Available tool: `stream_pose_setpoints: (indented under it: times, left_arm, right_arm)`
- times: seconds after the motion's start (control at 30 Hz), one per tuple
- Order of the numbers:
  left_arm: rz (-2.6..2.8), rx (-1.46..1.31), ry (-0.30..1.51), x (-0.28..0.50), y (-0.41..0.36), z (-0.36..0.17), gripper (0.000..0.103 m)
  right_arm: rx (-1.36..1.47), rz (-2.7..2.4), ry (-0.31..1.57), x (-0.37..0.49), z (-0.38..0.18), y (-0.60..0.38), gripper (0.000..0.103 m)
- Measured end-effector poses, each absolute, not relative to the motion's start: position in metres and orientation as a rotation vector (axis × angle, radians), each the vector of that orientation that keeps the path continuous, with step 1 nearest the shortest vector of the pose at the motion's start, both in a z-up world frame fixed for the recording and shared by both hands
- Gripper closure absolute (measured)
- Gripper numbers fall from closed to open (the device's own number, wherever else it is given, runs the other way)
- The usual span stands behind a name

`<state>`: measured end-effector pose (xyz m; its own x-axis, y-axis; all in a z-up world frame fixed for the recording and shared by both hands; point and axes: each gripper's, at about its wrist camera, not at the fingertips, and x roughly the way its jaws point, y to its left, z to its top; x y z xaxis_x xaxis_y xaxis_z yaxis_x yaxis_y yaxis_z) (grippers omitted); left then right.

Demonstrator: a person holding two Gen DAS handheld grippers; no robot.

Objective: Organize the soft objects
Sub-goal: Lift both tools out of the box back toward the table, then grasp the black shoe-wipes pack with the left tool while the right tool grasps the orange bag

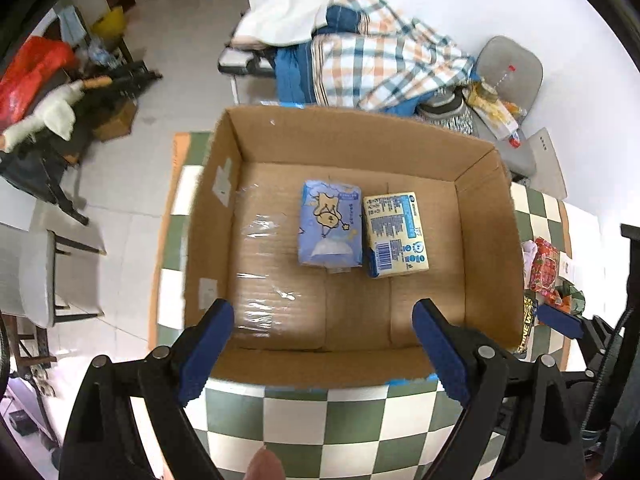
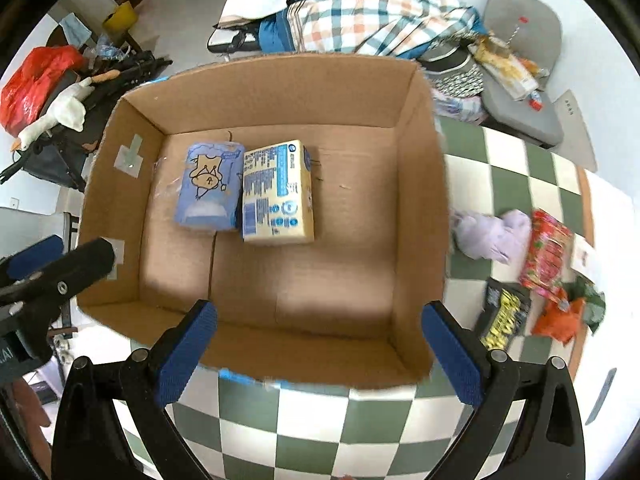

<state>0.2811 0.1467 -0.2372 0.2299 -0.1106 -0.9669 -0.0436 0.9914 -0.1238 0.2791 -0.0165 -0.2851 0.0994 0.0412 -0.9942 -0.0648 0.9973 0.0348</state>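
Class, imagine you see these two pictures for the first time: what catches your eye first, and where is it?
A big open brown cardboard box fills the middle, standing on a green-and-white checked tablecloth. On its floor a blue cartoon-printed soft pack and a pale yellow soft pack lie side by side. Bright snack packets lie right of the box.

Inside the box (image 2: 420, 200), a blue pack (image 2: 208, 188) and yellow pack (image 2: 278, 194) are seen touching; the right gripper (image 2: 318, 346) is spread empty above its near wall.
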Motion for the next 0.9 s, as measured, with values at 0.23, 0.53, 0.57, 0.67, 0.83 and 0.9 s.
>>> stream_pose_setpoints:
  times: [0.23,0.53,0.57,0.67,0.83,0.9]
  left_arm:
    - [-0.038,-0.112,1.234,0.233,0.151,-0.193,0.012]
    - [-0.044,-0.107,1.158,0.194,0.145,-0.144,0.012]
    - [-0.044,-0.106,1.152,0.191,0.142,-0.138,0.012]
    - [-0.056,-0.100,1.149,0.188,0.127,-0.126,0.012]
    - [-0.101,-0.004,1.164,0.192,0.068,-0.117,0.012]
    - [-0.127,0.024,1.171,0.195,0.042,-0.119,0.012]
  right_arm:
    - [0.008,0.071,1.366,0.231,-0.232,-0.022,0.000]
    - [0.014,0.119,1.249,0.189,-0.169,-0.017,0.000]
    - [0.031,0.130,1.246,0.186,-0.164,-0.019,0.000]
    - [0.082,0.149,1.237,0.179,-0.155,-0.031,0.000]
    - [0.201,0.135,1.256,0.169,-0.150,-0.084,0.000]
    - [0.245,0.107,1.273,0.167,-0.150,-0.119,0.000]
